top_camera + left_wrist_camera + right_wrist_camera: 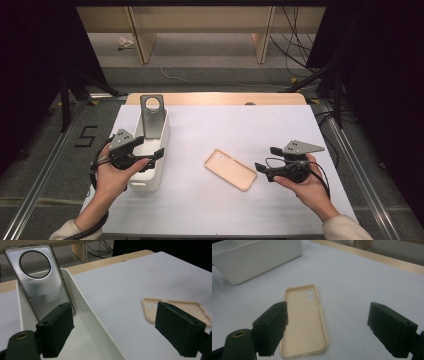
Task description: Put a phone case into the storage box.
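Beige phone case [305, 320] is lying flat on your desk [210, 200], just ahead of your right gripper [327, 327], fingers spread; your left gripper [113, 327], spread too, is facing the clear case [40, 277] leaning in the white bin [97, 325].

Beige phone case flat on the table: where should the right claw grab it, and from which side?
Probably across a long side wall. The beige phone case lies flat, open side up, so its thin raised rim is the only part standing proud. Come down from above, one pad inside the rim, one outside, near the plain end facing the right claw, whose jaws stand open. The white bin sits well clear.
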### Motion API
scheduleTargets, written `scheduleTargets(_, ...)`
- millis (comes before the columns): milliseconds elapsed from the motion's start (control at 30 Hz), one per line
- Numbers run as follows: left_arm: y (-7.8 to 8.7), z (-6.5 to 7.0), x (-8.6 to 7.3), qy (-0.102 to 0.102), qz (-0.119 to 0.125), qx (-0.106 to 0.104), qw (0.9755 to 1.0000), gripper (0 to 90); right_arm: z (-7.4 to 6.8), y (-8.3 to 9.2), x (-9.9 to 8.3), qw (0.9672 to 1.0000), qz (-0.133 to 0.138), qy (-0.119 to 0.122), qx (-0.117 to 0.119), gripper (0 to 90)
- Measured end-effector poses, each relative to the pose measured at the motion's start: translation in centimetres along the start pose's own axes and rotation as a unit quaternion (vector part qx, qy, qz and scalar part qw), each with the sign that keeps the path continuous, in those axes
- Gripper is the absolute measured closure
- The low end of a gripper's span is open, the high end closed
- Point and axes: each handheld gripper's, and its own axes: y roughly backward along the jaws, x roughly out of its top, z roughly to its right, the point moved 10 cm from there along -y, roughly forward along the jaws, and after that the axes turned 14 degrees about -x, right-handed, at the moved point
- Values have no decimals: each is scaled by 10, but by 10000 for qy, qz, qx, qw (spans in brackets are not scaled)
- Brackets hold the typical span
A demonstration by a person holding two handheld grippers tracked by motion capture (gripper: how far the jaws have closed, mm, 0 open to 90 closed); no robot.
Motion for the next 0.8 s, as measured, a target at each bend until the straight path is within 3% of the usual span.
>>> scheduleTargets(267, 0, 14, -12, -124, 32, -214, 9997, 151, 1, -1, 0, 10000, 14, -5, 17, 178)
scheduleTargets(500, 1, 21, -20, -330, -9, -227, 9992, 151, 1, -1, 0, 10000, 0, 0, 15, 179)
scheduleTargets(800, 2, 26, -28, -371, 9, -256, 9990, 151, 1, -3, 0, 10000, -7, -30, 39, 179)
